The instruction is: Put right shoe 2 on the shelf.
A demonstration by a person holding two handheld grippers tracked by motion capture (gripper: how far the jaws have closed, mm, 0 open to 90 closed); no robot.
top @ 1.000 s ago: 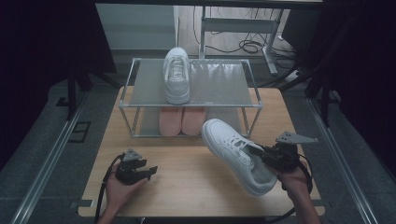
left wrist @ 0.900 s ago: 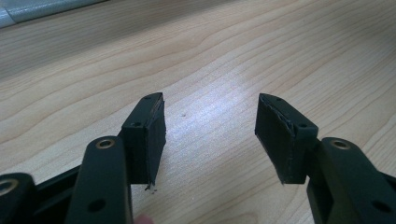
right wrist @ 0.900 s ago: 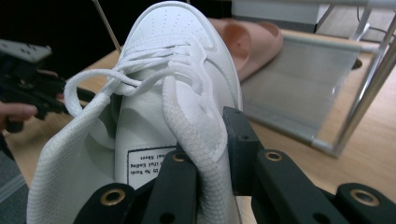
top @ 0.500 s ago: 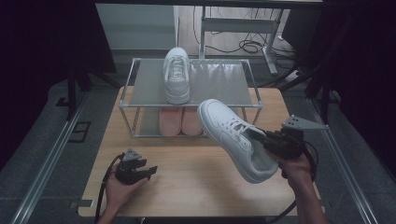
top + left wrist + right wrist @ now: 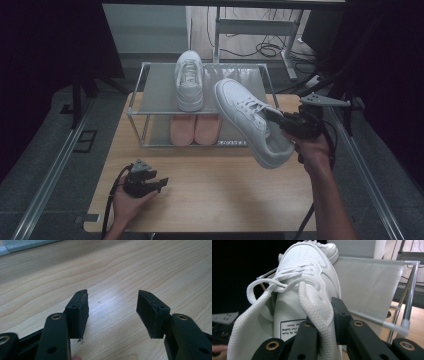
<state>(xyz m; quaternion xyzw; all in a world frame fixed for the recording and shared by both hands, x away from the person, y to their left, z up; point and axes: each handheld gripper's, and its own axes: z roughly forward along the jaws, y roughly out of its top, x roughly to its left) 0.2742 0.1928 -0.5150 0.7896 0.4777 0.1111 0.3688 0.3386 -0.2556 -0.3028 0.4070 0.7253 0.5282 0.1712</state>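
My right gripper [image 5: 280, 119] is shut on the collar of a white sneaker [image 5: 250, 120], holding it in the air, toe pointing toward the rack's top shelf. In the right gripper view the jaws pinch the sneaker's [image 5: 307, 290] padded side wall beside the tongue label. A second white sneaker [image 5: 189, 80] lies on the top shelf [image 5: 160, 95] of the small metal rack. My left gripper [image 5: 159, 182] rests open on the wooden table [image 5: 220, 190] at the front left, nothing between its fingers [image 5: 79, 312].
A pair of pink shoes [image 5: 194, 129] sits on the rack's lower level. The rack's right half of the top shelf [image 5: 367, 285] is bare. Dark curtains flank the table, and a desk frame with cables [image 5: 260, 47] stands behind.
My right gripper has lifted the white sneaker up and toward the rack, from over the table's right side to beside the top shelf. The left gripper has stayed put.
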